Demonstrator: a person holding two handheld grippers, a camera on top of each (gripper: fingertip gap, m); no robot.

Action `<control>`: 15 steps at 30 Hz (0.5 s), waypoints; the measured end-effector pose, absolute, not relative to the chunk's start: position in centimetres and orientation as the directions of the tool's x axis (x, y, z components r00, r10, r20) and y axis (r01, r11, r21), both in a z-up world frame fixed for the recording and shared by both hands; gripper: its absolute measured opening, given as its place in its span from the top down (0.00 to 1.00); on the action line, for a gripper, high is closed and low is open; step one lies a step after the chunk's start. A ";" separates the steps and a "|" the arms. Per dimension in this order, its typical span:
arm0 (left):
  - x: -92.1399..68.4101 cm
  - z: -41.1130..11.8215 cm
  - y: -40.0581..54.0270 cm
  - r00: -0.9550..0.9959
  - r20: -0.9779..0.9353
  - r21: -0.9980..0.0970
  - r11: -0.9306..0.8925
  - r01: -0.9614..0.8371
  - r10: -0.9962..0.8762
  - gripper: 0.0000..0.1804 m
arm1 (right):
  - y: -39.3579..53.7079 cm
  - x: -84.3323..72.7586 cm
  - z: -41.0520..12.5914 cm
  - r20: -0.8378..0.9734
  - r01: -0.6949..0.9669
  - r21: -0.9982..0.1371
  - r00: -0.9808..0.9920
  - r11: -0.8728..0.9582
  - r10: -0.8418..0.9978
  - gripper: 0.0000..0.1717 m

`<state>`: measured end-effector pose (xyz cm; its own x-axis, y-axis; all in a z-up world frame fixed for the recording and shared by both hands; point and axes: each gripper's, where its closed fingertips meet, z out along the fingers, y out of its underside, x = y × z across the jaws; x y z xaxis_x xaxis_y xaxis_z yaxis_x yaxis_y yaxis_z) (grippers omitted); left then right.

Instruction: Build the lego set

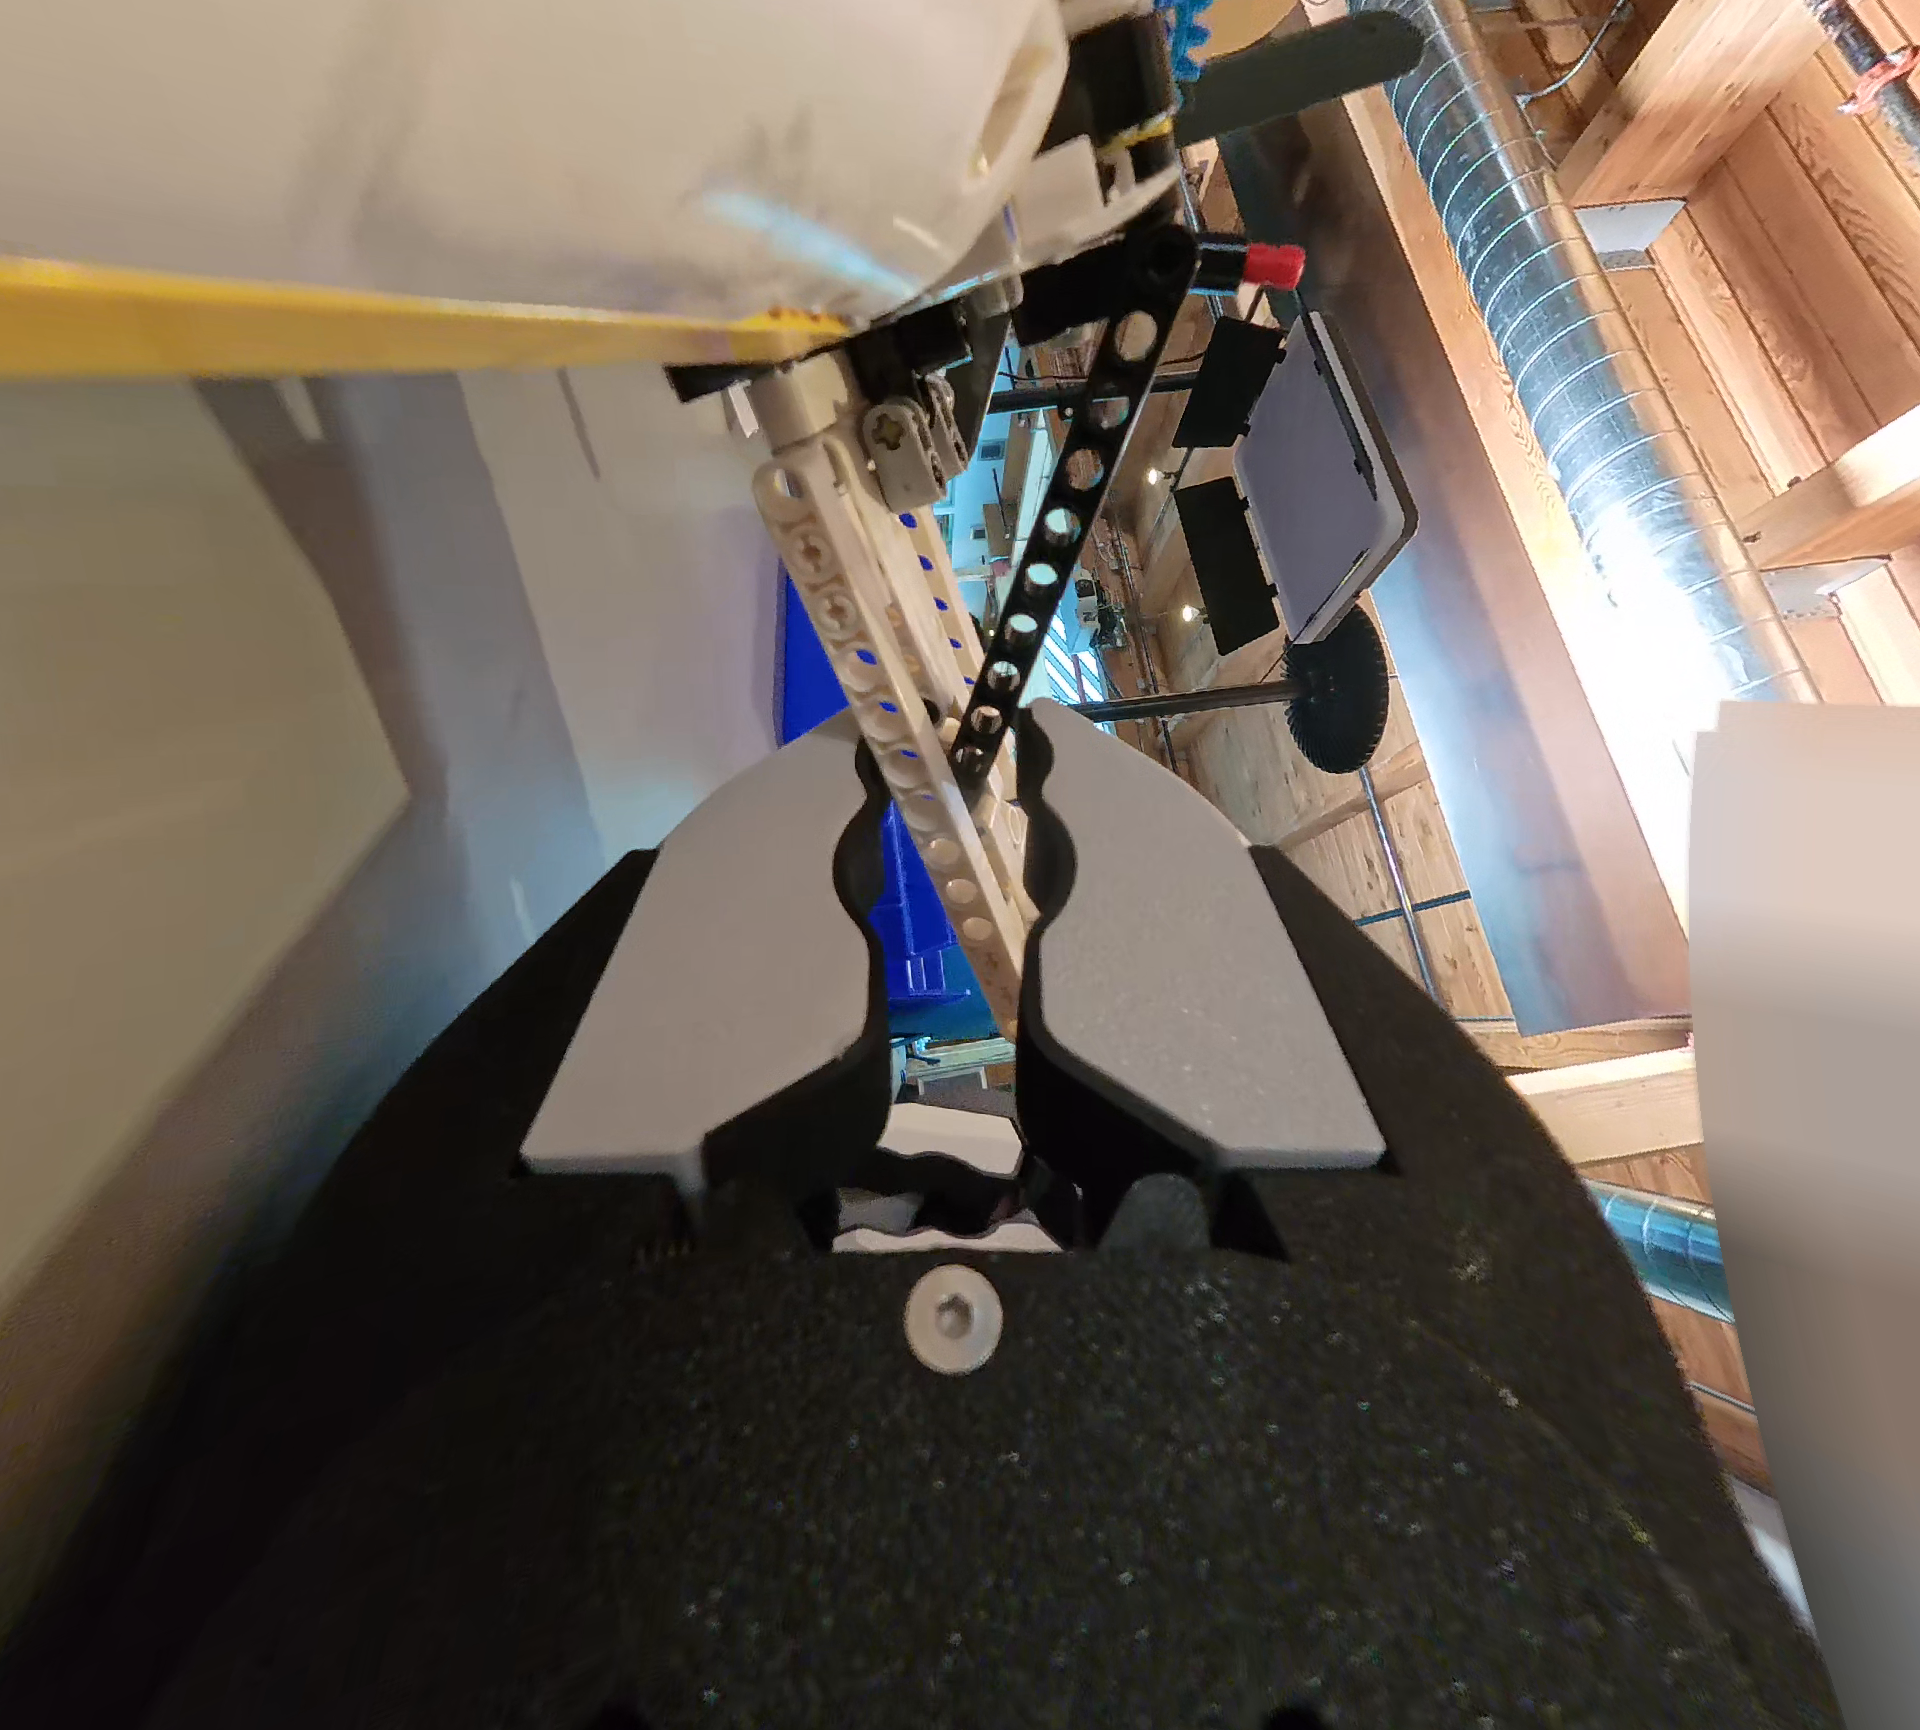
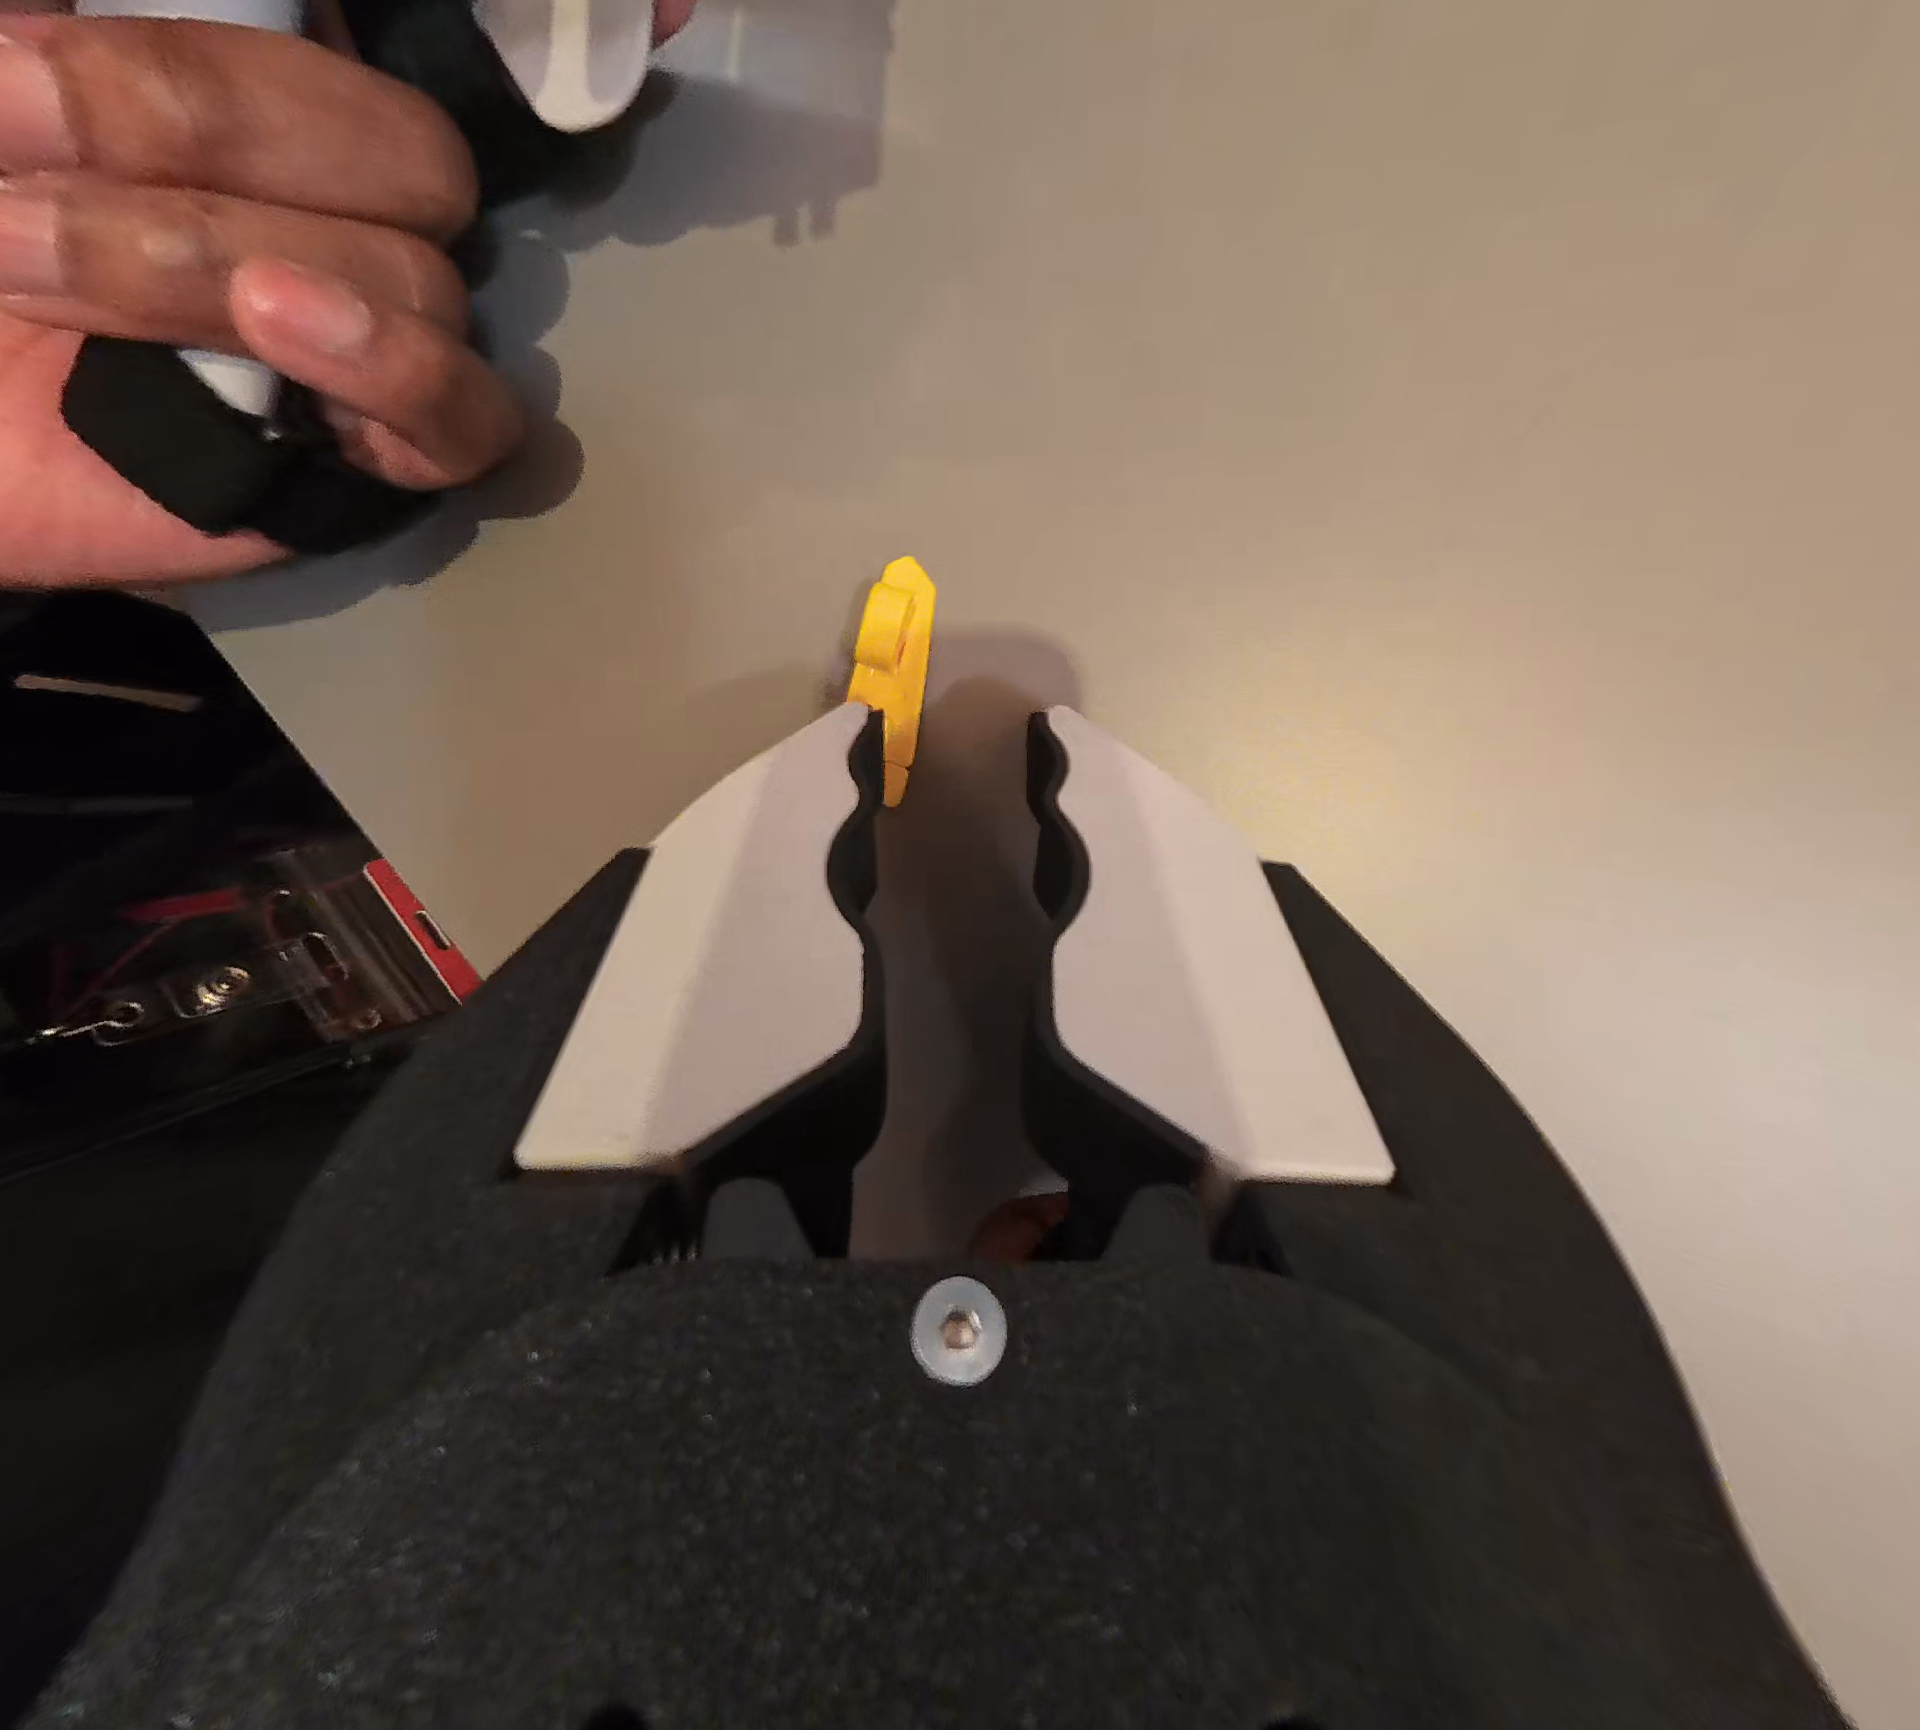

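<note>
At frame centre, the left gripper [image 1: 951, 807] has its jaws clamped on the white perforated beams [image 1: 914, 745] of a toy-brick assembly, while the right gripper [image 2: 951, 745], jaws apart over the beige counter [image 2: 1455, 330], has only its left pad beside a small yellow piece [image 2: 896, 672].

No lettering, number or brand mark was sharp enough to be made out anywhere, and the red-edged clear badge holder [image 2: 343, 942] bore nothing legible.
</note>
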<state>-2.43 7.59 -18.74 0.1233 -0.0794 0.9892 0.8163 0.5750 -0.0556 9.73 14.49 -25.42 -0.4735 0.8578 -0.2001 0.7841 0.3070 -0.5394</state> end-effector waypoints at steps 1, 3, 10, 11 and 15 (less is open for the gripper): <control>-2.4 -18.7 7.6 0.123 0.989 -0.052 0.572 0.819 -0.086 0.88 | 14.3 9.8 -25.4 -0.185 0.783 -0.535 -0.476 0.319 0.860 0.85; -2.4 -18.6 7.6 0.125 0.987 -0.045 0.567 0.823 -0.104 0.88 | 14.0 10.0 -25.4 -0.149 0.780 -0.524 -0.480 0.343 0.865 0.85; -2.1 -18.2 7.4 0.137 0.978 -0.030 0.544 0.838 -0.158 0.88 | 13.4 10.2 -24.7 -0.089 0.789 -0.496 -0.463 0.364 0.882 0.83; -2.0 -18.2 7.4 0.133 0.978 -0.025 0.533 0.846 -0.164 0.88 | 13.2 10.3 -24.5 -0.113 0.786 -0.506 -0.467 0.354 0.877 0.83; -1.9 -18.1 7.1 0.131 0.973 -0.015 0.515 0.857 -0.189 0.88 | 12.8 10.8 -25.0 -0.143 0.777 -0.493 -0.515 0.390 0.845 0.83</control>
